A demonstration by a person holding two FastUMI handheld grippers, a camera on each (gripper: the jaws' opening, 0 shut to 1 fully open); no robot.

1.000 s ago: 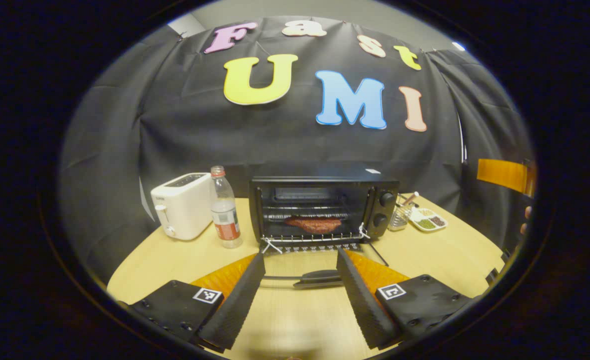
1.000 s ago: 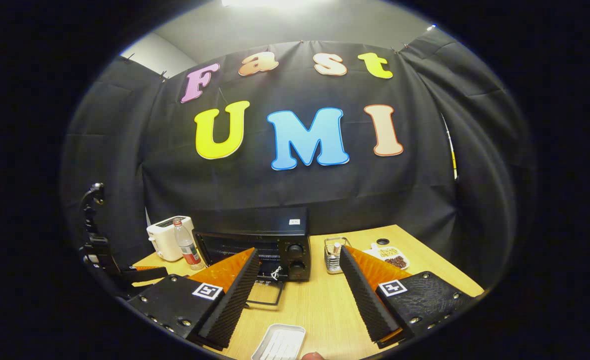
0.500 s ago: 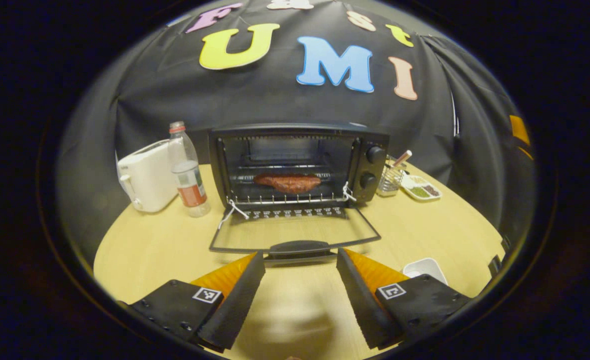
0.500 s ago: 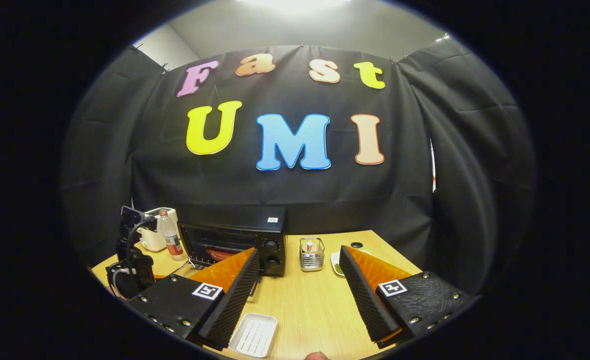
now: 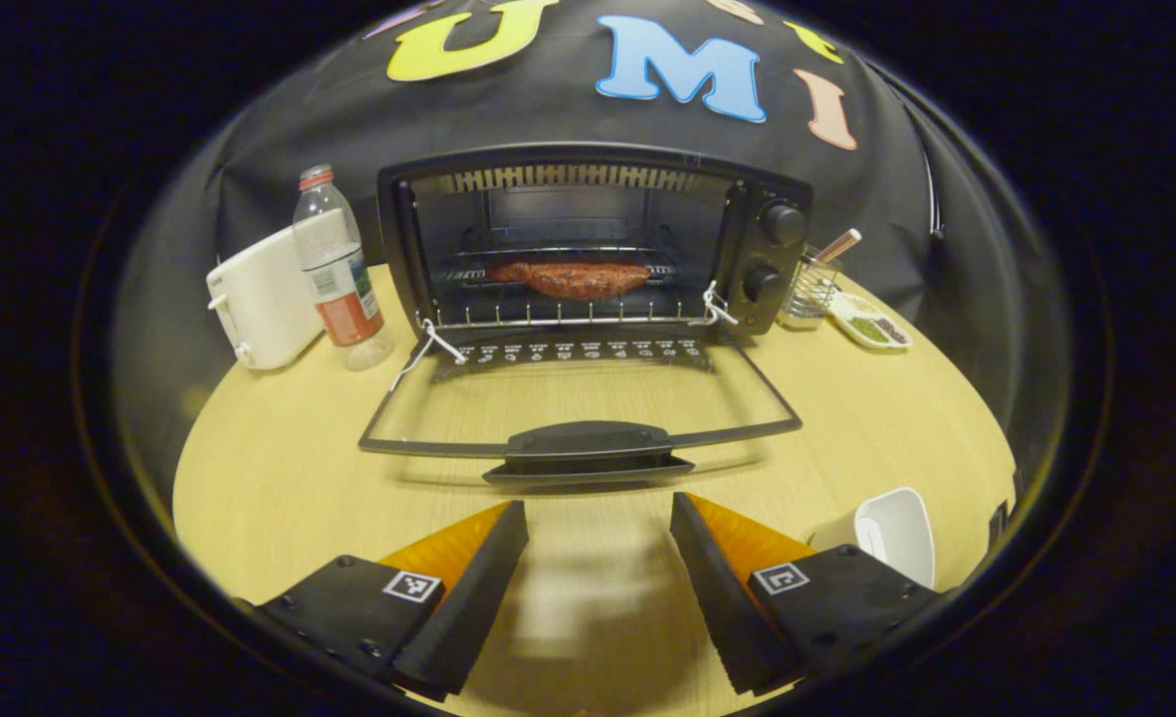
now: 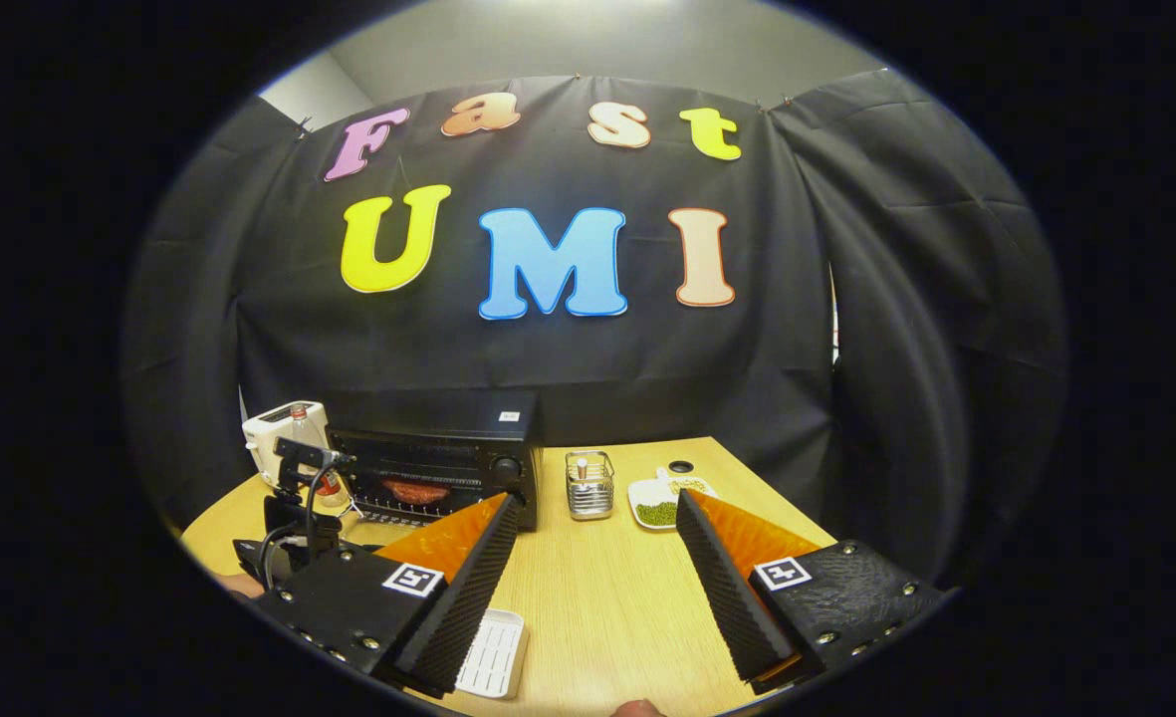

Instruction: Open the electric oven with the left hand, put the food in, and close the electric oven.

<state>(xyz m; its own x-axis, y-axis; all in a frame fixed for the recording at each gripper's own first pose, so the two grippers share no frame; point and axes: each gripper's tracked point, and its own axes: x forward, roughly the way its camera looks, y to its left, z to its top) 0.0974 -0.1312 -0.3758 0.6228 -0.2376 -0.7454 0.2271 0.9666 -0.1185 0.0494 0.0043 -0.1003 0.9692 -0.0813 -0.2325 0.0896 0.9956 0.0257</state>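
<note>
Compared with a second ago, the left gripper view sits higher and tilts further down: the black electric oven (image 5: 588, 244) now looms larger and higher, and its glass door (image 5: 583, 403), seen edge-on before, shows as a full flat pane lying open over the pale wooden table (image 5: 279, 468). The white rectangular tray (image 5: 891, 523), unseen at first in that view, now lies beside the right finger. In the right gripper view the scene has slid so that the oven (image 6: 438, 468) appears smaller and further left, and the other gripper with its cabled camera mount (image 6: 299, 508) stands in front of it.

The left gripper (image 5: 597, 568) is spread wide and holds nothing; bare table shows between its foam-lined fingers. The door's black handle (image 5: 588, 453) lies just ahead of the fingertips, apart from them, roughly centred on the gap. The reddish-brown piece of meat (image 5: 570, 277) rests on the wire rack inside the oven cavity, well beyond the door.

The right gripper (image 6: 597, 568) is also wide open and empty, hanging over the table well to the right of the oven, with the tray (image 6: 493, 652) next to its left finger.

Left of the oven stand a clear plastic bottle with a red label (image 5: 334, 269) and a white toaster (image 5: 261, 299); right of it, a wire holder (image 5: 809, 289) and a small white dish of seasonings (image 5: 871, 324).
</note>
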